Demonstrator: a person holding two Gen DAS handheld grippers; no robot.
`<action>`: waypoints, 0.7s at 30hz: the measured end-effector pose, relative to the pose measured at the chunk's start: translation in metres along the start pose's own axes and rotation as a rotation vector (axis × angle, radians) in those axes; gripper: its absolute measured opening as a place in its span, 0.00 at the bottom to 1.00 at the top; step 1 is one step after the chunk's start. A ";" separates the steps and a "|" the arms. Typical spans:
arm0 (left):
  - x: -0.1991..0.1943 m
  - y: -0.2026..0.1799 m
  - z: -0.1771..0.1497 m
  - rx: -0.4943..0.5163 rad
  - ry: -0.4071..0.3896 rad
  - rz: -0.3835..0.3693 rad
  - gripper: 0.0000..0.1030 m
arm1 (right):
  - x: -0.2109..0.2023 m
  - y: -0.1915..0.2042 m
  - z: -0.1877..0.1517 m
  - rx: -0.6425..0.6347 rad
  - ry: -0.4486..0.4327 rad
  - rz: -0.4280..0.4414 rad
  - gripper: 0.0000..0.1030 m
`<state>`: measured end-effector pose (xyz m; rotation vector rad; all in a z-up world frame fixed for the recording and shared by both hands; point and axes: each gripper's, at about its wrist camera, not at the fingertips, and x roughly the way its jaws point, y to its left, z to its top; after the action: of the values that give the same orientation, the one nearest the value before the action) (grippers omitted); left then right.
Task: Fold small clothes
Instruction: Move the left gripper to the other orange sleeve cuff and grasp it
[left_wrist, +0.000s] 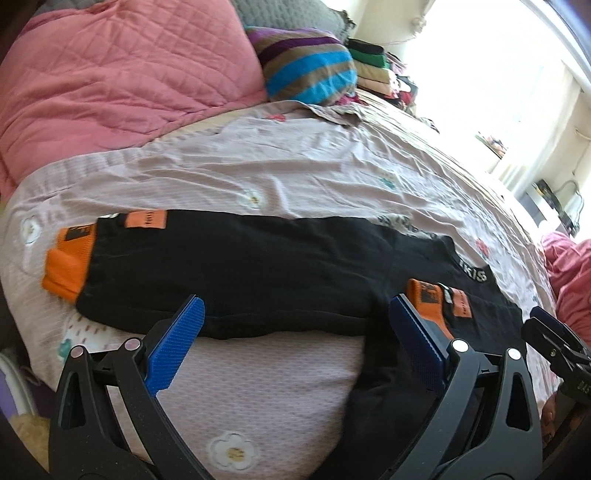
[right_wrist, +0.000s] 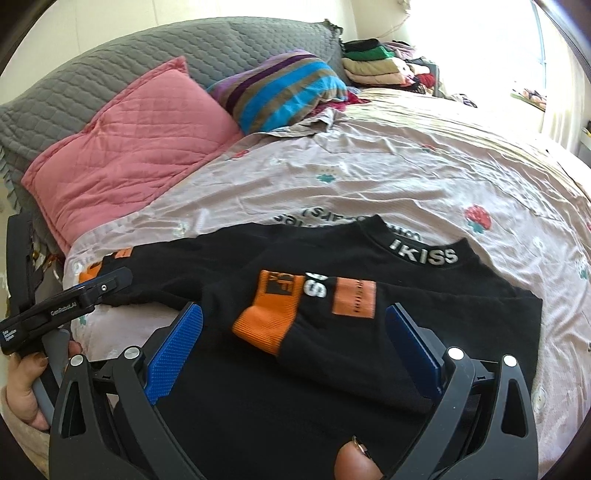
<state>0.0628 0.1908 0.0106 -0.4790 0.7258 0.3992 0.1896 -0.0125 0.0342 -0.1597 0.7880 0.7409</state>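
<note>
A black long-sleeved shirt (left_wrist: 240, 266) (right_wrist: 236, 254) with orange cuffs lies flat on the bed, its "IKISS" collar (right_wrist: 424, 254) towards the far right. One sleeve stretches left and ends in an orange cuff (left_wrist: 66, 266). The other sleeve is folded across the body, cuff (right_wrist: 266, 325) (left_wrist: 428, 299) on top. My left gripper (left_wrist: 295, 325) is open over the shirt's near hem, nothing between its blue pads. My right gripper (right_wrist: 295, 314) is open too, straddling the folded sleeve without holding it. A hand (right_wrist: 22, 384) holds the left gripper (right_wrist: 118, 277) beside the stretched sleeve.
The pale floral bedsheet (right_wrist: 369, 166) spreads beyond the shirt. A pink quilted pillow (right_wrist: 129, 147), a striped pillow (right_wrist: 288, 88) and a grey quilted cushion (right_wrist: 184, 48) line the head of the bed. Folded clothes (right_wrist: 373, 62) are stacked at the far corner. Pink bedding (left_wrist: 569, 277) lies at right.
</note>
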 end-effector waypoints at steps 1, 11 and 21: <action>-0.001 0.005 0.001 -0.010 -0.003 0.005 0.91 | 0.001 0.003 0.001 -0.005 -0.002 0.003 0.96; -0.009 0.044 0.006 -0.098 -0.031 0.049 0.91 | 0.011 0.039 0.011 -0.067 -0.008 0.042 0.96; -0.018 0.090 0.010 -0.188 -0.070 0.161 0.91 | 0.026 0.066 0.016 -0.104 -0.001 0.081 0.96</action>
<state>0.0104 0.2666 0.0050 -0.5828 0.6640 0.6357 0.1676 0.0565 0.0361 -0.2218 0.7586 0.8593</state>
